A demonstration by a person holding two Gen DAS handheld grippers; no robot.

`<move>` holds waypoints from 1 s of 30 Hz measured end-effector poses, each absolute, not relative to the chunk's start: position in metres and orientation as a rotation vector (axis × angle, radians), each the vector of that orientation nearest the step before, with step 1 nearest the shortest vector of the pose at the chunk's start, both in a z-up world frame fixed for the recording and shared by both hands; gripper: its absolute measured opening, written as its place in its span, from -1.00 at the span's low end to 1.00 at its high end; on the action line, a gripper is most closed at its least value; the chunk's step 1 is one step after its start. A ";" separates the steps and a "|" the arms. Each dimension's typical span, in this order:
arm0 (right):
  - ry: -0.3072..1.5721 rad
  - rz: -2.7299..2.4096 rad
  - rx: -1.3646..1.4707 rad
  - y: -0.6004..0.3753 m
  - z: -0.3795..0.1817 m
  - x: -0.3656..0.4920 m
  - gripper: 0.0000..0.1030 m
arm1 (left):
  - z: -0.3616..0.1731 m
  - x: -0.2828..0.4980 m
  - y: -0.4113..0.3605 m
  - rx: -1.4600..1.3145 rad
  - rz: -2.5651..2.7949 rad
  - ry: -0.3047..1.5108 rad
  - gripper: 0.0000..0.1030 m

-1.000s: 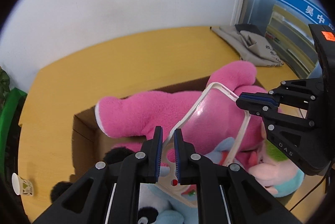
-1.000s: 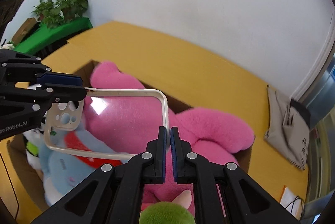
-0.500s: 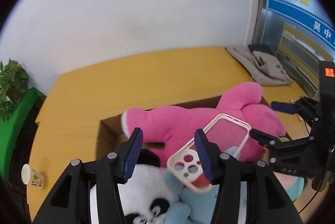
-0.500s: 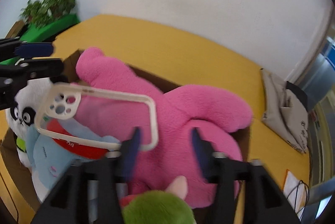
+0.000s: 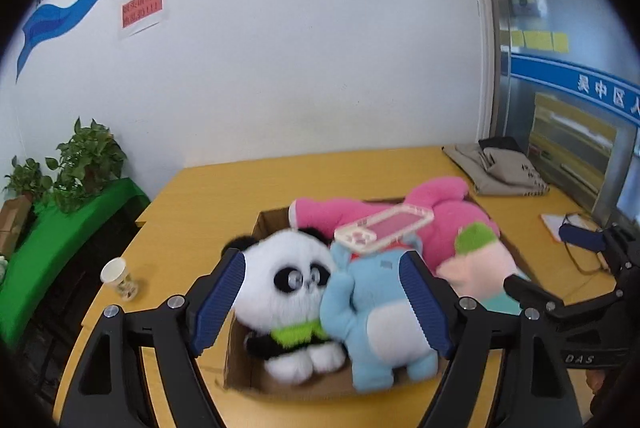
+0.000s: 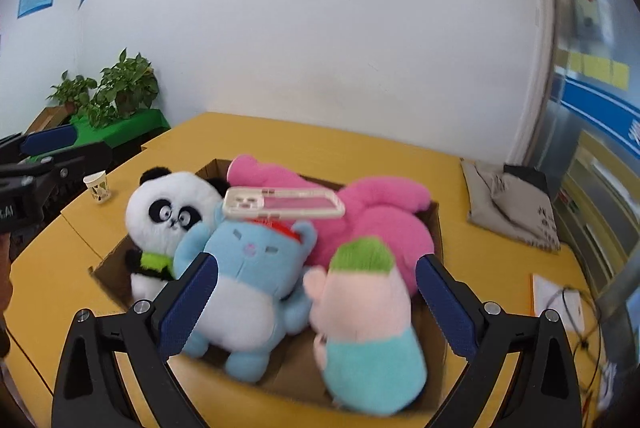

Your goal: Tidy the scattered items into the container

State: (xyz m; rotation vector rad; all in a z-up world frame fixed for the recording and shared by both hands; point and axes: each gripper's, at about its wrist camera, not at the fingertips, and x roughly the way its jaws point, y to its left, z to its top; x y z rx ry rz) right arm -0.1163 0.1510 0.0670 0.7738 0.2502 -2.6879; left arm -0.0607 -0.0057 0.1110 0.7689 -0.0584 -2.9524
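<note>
A cardboard box (image 5: pixel 240 368) (image 6: pixel 108 274) on the yellow table holds a panda plush (image 5: pixel 288 280) (image 6: pixel 172 206), a blue plush (image 5: pixel 380 320) (image 6: pixel 244 288), a long pink plush (image 5: pixel 448 216) (image 6: pixel 376 216) and a pink plush with green hair (image 5: pixel 476 260) (image 6: pixel 364 304). A clear phone case (image 5: pixel 386 228) (image 6: pixel 284 206) lies flat on top of the plushes. My left gripper (image 5: pixel 324 300) is open and empty, held back above the box. My right gripper (image 6: pixel 316 304) is open and empty too. Each gripper shows at the edge of the other's view.
A paper cup (image 5: pixel 120 278) (image 6: pixel 98 186) stands on the table left of the box. A folded grey cloth bag (image 5: pixel 496 168) (image 6: pixel 512 204) lies at the back right. Papers and a cable (image 6: pixel 560 302) lie at the right. Potted plants (image 6: pixel 112 92) stand beyond the table's left edge.
Both grippers opened and let go of the phone case, which now rests on the plushes. Both grippers then pulled back and up, away from the box.
</note>
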 end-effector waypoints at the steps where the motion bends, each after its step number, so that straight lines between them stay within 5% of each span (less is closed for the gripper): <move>1: 0.243 -2.715 0.776 0.154 0.061 -0.105 0.96 | 0.103 -0.052 -0.005 0.788 -2.953 -0.009 0.54; 4: 0.241 -2.758 0.806 0.157 0.039 -0.073 0.96 | 0.072 -0.032 0.000 0.893 -2.936 0.124 0.54; 9: 0.243 -2.767 0.842 0.162 0.018 -0.037 0.96 | 0.044 -0.020 0.016 0.932 -2.877 -0.033 0.54; 30: 0.235 -2.824 0.939 0.173 0.006 -0.010 0.96 | 0.048 0.007 0.029 0.915 -2.943 0.041 0.54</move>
